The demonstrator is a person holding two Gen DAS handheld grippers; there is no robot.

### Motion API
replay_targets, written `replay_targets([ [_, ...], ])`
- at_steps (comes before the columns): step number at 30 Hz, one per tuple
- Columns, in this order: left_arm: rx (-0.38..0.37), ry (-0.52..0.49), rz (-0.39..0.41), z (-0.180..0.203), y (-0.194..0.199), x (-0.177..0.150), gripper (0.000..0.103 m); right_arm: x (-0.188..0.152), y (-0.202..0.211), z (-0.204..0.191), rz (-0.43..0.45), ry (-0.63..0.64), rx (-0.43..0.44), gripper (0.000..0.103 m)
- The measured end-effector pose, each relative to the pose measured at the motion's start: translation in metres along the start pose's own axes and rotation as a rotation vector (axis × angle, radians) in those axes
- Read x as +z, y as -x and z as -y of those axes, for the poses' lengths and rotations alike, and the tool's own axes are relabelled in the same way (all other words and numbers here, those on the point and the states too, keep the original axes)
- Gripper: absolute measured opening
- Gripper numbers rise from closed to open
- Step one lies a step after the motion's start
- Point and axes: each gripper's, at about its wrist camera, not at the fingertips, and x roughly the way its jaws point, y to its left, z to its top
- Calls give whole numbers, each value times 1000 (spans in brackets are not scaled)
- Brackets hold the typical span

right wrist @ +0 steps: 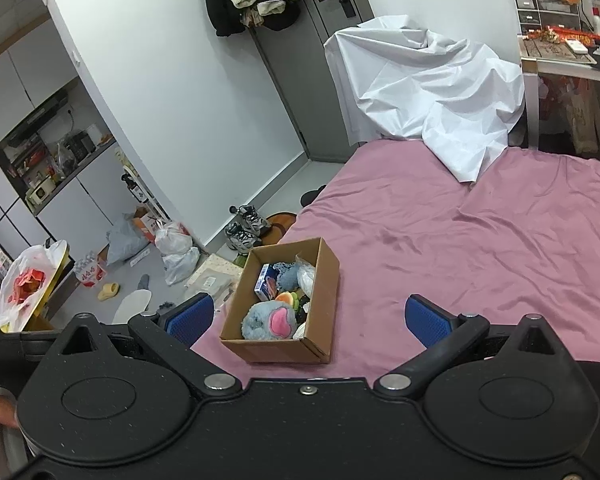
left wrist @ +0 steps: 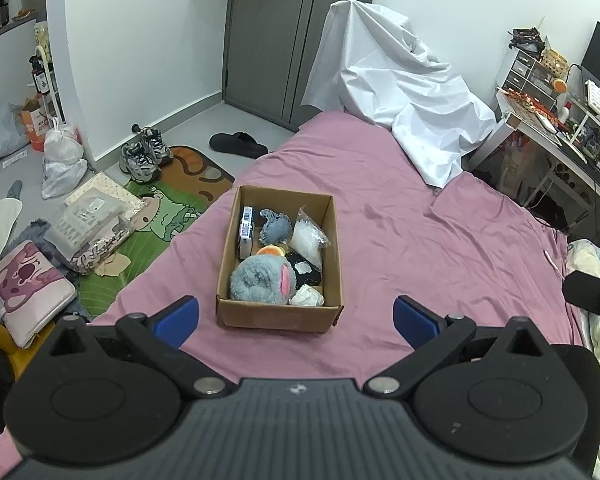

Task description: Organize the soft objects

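You're in a small, lived-in bedroom: a bed with a pink sheet [left wrist: 380, 220] fills the middle, sneakers [left wrist: 144, 154] sit by the grey door [left wrist: 276, 32] at top, a cluttered desk [left wrist: 560, 120] at right.

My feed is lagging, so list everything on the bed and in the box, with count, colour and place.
cardboard box: one, brown, open, on the bed
bed sheet: one, pink, covering the bed
grey plush: one, grey with a pink patch, box near end
blue-grey fuzzy item: one, box far end
clear bag: one, whitish, box far right
small carton: one, blue and white, box left wall
white cloth: one, draped at the bed's far end
left gripper: open, empty
right gripper: open, empty
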Motion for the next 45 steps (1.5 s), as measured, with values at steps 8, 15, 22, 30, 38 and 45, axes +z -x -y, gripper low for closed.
replay_targets([
  [8,19,-9,13,-3,10,-5,102,-4,5,-7,-7,26,13,103],
  [15,25,-6,14,-8,14,-6,102,-6,8,-12,-14,38,19,103],
  [22,23,-14,19,-9,18,-7,102,-6,8,-11,-14,28,19,103],
  [30,25,-21,16,-5,16,-8,102,-7,7,-11,-14,27,10,103],
  [38,25,-23,16,-5,16,-7,102,-7,7,-11,-16,27,10,103],
  [45,26,-21,11,-3,11,-10,102,-8,9,-9,-13,24,7,103],
])
